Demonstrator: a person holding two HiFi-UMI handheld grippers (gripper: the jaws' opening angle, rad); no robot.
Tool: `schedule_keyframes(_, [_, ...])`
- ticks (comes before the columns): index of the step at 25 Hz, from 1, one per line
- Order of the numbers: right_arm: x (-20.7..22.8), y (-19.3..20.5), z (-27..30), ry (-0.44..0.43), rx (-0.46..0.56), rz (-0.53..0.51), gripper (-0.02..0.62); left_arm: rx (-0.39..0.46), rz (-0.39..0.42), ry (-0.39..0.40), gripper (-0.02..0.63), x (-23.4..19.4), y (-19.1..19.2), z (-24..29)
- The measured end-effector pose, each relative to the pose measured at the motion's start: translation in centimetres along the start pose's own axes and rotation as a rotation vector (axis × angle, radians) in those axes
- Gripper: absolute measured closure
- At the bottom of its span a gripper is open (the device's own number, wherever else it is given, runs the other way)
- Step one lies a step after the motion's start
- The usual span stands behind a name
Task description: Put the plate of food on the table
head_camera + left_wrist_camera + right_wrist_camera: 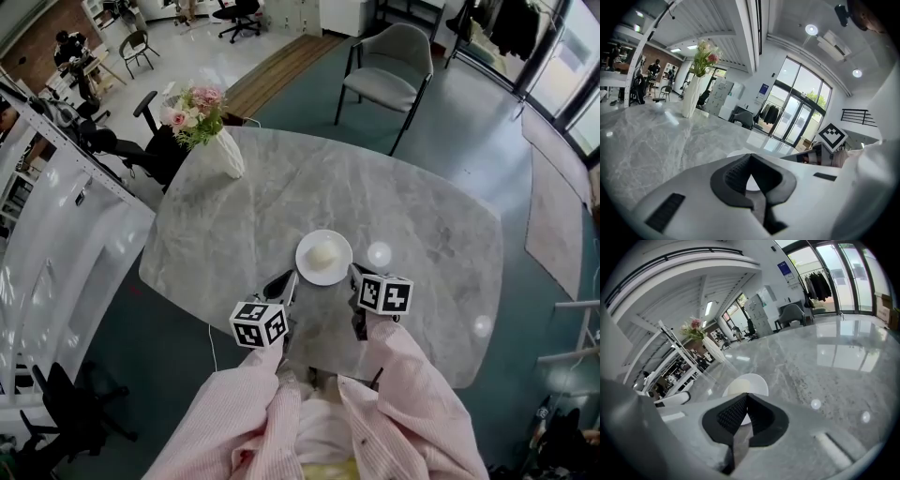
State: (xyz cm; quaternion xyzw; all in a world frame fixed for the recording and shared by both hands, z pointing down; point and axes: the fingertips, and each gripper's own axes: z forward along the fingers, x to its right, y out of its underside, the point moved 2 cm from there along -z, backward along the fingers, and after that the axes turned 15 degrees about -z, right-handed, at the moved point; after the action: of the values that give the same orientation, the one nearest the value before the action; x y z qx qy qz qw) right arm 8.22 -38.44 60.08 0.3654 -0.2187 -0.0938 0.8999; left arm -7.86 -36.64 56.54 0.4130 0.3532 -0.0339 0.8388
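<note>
Grey marble table (234, 206), with white plate (323, 277) of food set at frame centre, just above and between left gripper (282, 284) and right gripper (357, 279); both closed, empty, equally near.

Head view overhead; low gripper views seemingly share the plate (759, 382).

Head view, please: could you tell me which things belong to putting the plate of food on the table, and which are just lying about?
Job: plate, food, table, left tongs, right tongs, both shut and empty.
Lying about: vase of flowers, grey chair.
</note>
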Motion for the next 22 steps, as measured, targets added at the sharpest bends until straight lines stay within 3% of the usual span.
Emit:
schedule_keyframes(3, [-1.0,-1.6,-1.3,-0.064,0.082,-0.056,0.589,0.034,0.038,0.018,0.611,1.1,-1.2,-0.8])
schedule_keyframes(12, [-2.6,-4.7,-6.2,-0.138,0.31,-0.145,0.589,0.145,0.127,0.058,0.611,3.1,-4.8,-3.5])
schedule_keyframes(22, [-2.7,-7.7,-11.5,-0.109,0.528,-0.212,0.589,0.273,0.217,0.062,0.611,4.7,-7.4,-6.5])
